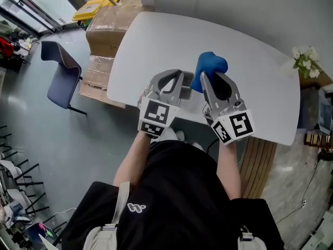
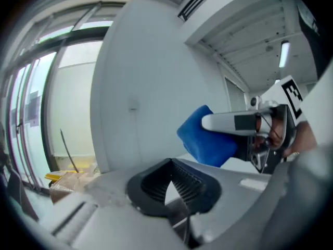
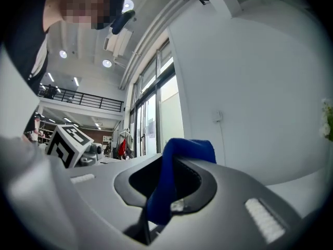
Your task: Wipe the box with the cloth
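Observation:
A blue cloth hangs bunched from my right gripper, which is shut on it above the white table. In the right gripper view the cloth drapes over and between the jaws. My left gripper is held close beside it on the left, shut with nothing between its pads. From the left gripper view the cloth and the right gripper show to the right. Both grippers are tilted up toward the wall. The only boxes I see are stacked cardboard boxes at the table's left end.
A blue chair stands on the floor left of the boxes. A yellow object lies behind them. White flowers sit past the table's right end. A white wall fills both gripper views.

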